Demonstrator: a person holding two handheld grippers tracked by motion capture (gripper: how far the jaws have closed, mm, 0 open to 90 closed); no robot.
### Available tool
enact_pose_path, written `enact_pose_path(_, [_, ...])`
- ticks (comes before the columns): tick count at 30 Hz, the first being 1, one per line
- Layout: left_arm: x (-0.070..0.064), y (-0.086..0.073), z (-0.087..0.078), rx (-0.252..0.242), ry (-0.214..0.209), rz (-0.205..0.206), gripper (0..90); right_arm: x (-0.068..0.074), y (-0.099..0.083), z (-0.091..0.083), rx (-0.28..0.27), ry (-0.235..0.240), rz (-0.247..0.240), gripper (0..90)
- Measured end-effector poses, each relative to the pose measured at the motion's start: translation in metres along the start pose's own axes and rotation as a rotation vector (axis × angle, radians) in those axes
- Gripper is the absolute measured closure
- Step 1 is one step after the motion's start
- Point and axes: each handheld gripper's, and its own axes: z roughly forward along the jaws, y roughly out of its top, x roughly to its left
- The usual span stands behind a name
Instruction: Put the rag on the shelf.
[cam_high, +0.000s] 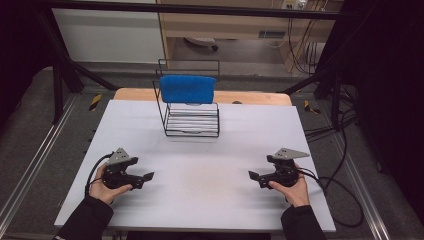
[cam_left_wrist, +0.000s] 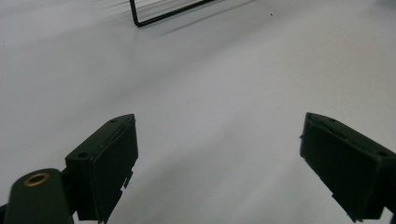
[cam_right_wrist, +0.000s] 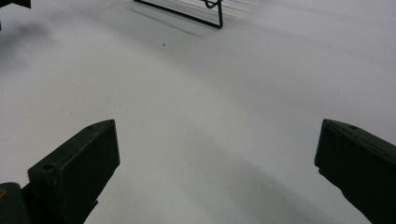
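The blue sponge (cam_high: 187, 88) rests on top of the wire rack (cam_high: 192, 120), straight ahead between both hands. The left gripper (cam_high: 145, 178) and right gripper (cam_high: 253, 176) are both open, equally distant from it.

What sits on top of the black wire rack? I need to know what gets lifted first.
A blue sponge-like pad rests across the top of the wire rack. Below it the lower wire shelf looks bare; the part directly behind the pad is hidden.
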Motion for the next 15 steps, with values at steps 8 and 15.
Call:
enact_pose_path(8, [0.003, -0.007, -0.005, -0.002, 0.010, 0.009, 11.5, -0.012, -0.019, -0.014, -0.020, 0.011, 0.047, 0.7])
enact_pose_path(15, [0.003, -0.010, -0.003, 0.008, 0.007, 0.015, 11.5, -0.015, -0.022, -0.013, 0.003, 0.012, 0.050, 0.7])
